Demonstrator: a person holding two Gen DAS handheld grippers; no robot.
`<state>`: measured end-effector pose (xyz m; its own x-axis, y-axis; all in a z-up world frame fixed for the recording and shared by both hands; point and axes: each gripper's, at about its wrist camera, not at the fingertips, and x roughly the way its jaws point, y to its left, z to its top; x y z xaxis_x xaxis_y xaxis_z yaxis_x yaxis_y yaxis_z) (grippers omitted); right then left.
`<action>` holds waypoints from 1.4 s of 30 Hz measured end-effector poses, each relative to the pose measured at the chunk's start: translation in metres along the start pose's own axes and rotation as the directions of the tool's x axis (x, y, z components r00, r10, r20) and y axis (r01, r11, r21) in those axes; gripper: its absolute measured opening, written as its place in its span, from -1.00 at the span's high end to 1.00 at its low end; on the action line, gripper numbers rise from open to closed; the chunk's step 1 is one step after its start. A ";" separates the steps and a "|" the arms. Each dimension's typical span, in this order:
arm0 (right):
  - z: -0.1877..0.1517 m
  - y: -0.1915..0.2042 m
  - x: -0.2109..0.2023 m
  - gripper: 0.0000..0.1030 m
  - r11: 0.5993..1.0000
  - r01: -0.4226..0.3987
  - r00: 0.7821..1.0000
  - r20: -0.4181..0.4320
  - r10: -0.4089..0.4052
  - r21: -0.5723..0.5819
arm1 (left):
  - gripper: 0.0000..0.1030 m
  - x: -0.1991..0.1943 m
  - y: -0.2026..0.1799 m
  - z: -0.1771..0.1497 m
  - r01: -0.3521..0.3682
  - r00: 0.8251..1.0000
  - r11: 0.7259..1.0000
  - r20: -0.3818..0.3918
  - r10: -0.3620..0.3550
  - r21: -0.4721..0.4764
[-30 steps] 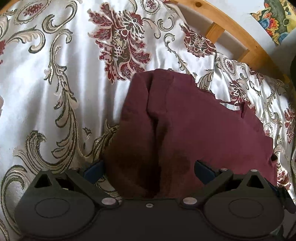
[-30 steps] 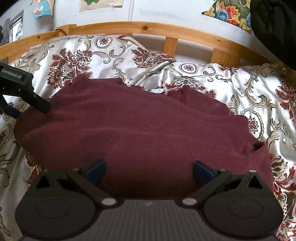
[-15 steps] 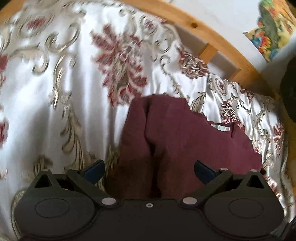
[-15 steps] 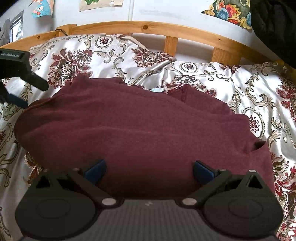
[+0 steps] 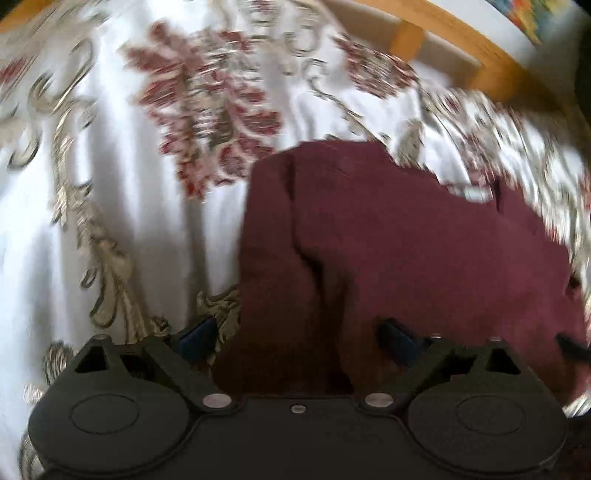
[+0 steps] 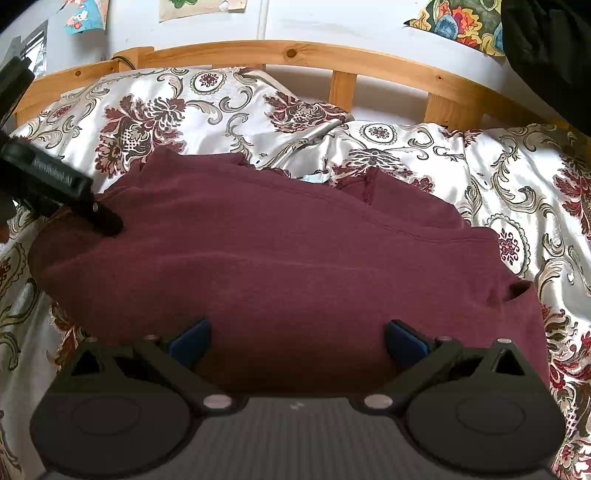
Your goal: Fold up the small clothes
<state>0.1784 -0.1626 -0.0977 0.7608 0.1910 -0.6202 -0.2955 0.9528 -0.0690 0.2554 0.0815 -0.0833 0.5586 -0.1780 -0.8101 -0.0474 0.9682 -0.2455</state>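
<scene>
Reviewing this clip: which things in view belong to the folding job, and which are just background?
Job:
- maroon garment
- left tool, jaws just closing, straddling the garment's edge
- right tool, open over it

Background:
- floral bedspread
- wooden bed frame
- wall pictures

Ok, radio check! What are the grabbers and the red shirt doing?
Left gripper open, jaws just closing a little over maroon garment edge. Right gripper open above it. Nothing blocking.

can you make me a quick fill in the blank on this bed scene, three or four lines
1. The garment lying on the bedspread is ___ in colour.
2. The bed rail behind it is made of ___.
3. The right gripper has its jaws ___.
4. The left gripper reaches the garment at its ___ end in the right wrist view.

Missing words: maroon; wood; open; left
</scene>
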 end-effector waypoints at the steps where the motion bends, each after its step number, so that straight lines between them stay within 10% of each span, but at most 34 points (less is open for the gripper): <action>1: 0.000 0.000 0.000 -0.99 1.000 0.000 1.000 0.000 0.000 0.001 | -0.74 -0.002 0.005 0.000 0.009 1.000 1.000 0.004 -0.009 -0.027; 20: -0.001 -0.002 0.003 -0.99 1.000 -0.012 1.000 -0.009 0.012 0.014 | 0.51 -0.025 -0.004 -0.018 0.032 0.995 0.999 0.099 -0.029 -0.029; 35: 0.017 -0.033 -0.009 -0.99 0.995 -0.053 0.997 -0.049 0.058 0.089 | 0.67 -0.063 -0.049 0.006 0.128 0.980 0.992 0.151 -0.128 0.009; 42: 0.017 -0.097 -0.045 -0.99 0.983 0.143 0.988 0.040 -0.148 0.113 | 0.68 -0.080 -0.155 0.016 0.180 0.965 0.960 0.149 -0.214 0.214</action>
<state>0.1827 -0.2593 -0.0493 0.8185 0.0573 -0.5717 -0.1167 0.9909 -0.0678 0.2313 -0.0515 0.0285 0.6731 -0.3530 -0.6498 0.2319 0.9351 -0.2678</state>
